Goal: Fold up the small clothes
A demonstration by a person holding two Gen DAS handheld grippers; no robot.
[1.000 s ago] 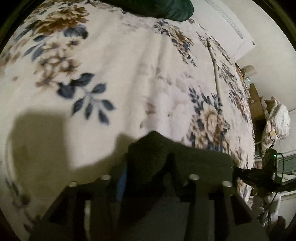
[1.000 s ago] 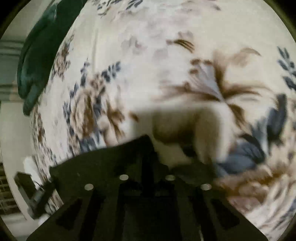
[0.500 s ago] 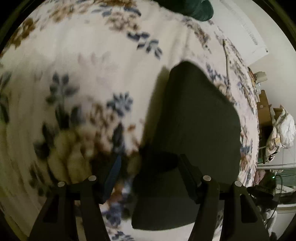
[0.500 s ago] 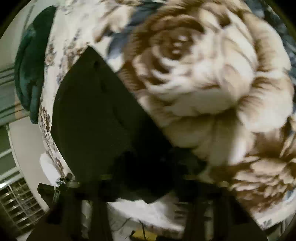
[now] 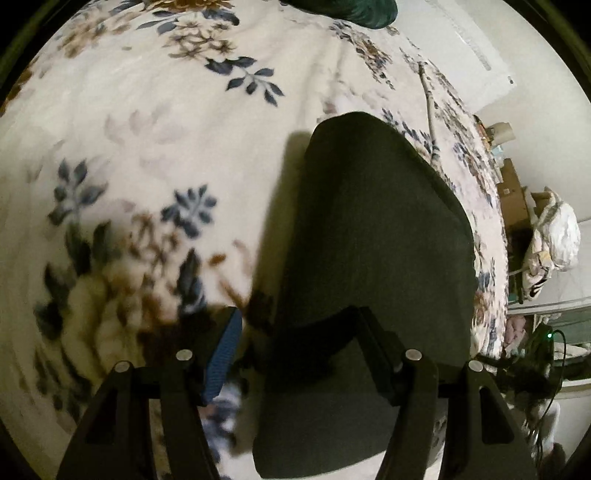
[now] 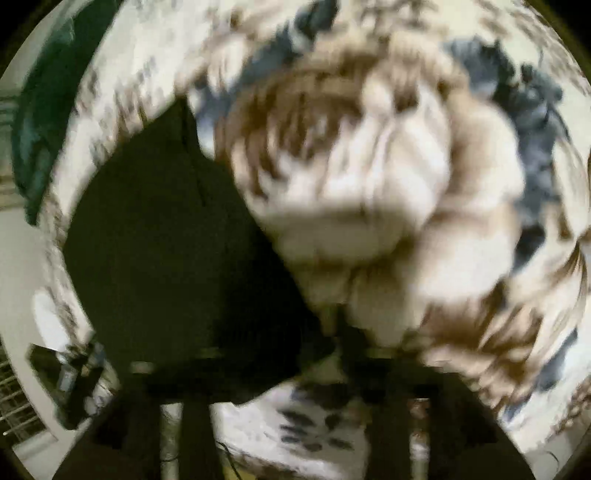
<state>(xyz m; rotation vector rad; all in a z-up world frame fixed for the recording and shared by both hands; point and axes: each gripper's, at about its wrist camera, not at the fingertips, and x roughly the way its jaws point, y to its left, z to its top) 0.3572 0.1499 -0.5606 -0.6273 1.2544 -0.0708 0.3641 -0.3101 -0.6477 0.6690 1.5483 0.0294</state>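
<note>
Both claws let go — dark garment point(image 5: 373, 236) now flat on floral blanket point(image 5: 155, 147), beneath the open left gripper point(image 5: 295, 332); right gripper point(image 6: 295, 369) opening, blurred.

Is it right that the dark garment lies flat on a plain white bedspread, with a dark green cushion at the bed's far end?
Not quite. The bedspread is not plain white: it is cream with a blue and brown flower print, as the left wrist view shows clearly. The rest holds: the dark garment lies flat on it, and the dark green cushion sits at the far end.
</note>
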